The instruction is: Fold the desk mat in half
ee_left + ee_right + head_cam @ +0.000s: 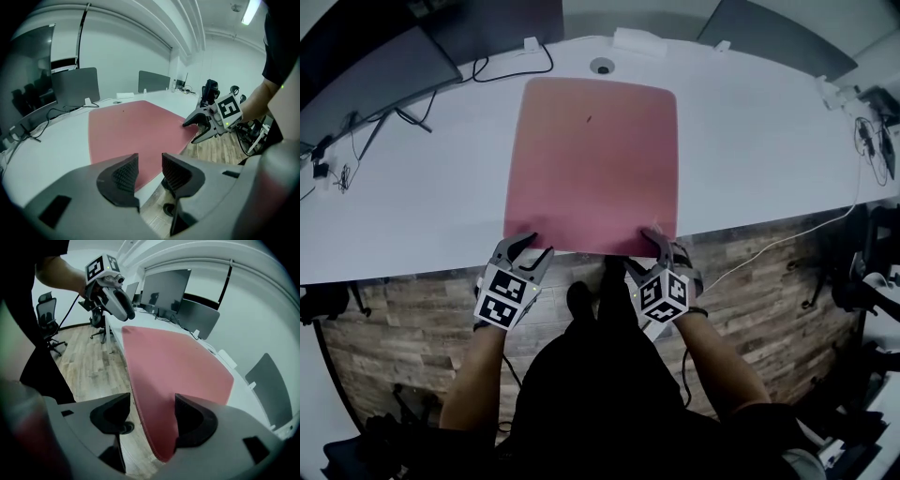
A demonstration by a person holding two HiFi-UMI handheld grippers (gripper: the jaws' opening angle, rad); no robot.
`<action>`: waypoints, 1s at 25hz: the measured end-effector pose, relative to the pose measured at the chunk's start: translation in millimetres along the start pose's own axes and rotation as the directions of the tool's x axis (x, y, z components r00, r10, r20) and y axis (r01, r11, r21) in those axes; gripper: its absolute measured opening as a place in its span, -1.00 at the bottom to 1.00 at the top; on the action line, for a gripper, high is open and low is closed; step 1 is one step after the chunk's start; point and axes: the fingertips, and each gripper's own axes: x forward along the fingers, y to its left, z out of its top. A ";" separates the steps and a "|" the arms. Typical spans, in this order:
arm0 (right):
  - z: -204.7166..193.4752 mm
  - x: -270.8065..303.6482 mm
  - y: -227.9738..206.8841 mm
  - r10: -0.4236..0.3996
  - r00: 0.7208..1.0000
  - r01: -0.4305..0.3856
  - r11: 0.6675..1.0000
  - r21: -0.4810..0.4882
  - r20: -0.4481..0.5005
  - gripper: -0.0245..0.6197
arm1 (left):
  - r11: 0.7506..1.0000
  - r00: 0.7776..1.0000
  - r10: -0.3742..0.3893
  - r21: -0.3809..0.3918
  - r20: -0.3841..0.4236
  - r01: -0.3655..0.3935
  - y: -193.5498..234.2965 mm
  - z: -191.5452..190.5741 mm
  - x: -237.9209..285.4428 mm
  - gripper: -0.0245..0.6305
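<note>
Nearest to the person, the left gripper (532, 249) is at the near left corner of the desk mat (592, 164). Its jaws stand apart, and the mat's edge shows in the gap between them, but the pads do not press on it. The right gripper (643, 253) is at the near right corner. Its jaws are spread wide, one above and one below the mat's edge where it hangs a little over the tabletop (750, 141), and they too are not closed on it.

The pink mat itself lies fully flat and unfolded, reaching from the near border of the tabletop toward the far side. Beyond it are a round cable hole (602, 66), a black cable (511, 73) and dark monitors (375, 70).

In my judgement the folding has not started. Both near corners must first be pinched, then lifted and carried over to the far edge.
</note>
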 end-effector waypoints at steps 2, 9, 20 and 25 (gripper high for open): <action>-1.4 0.8 -3.6 -0.009 1.000 0.008 1.000 -0.021 -0.019 -0.10 | 1.000 1.000 -0.002 -0.003 -0.007 0.002 1.2 -1.6 -0.3 -0.48; 17.6 -16.1 3.9 0.082 0.997 -0.082 0.996 -0.031 0.013 -0.74 | 0.998 0.998 -0.047 0.037 -0.045 0.049 -5.9 -7.2 2.0 -0.34; 79.8 -80.7 -56.5 0.050 0.989 -0.059 0.997 0.059 0.141 -0.87 | 0.946 0.984 0.088 0.321 -0.156 -0.034 4.8 -4.4 14.4 -0.17; 89.9 -99.2 -65.2 0.014 0.991 -0.017 1.000 0.024 0.135 -0.87 | 0.938 0.981 0.176 0.316 -0.080 -0.142 35.6 10.4 -3.8 -0.26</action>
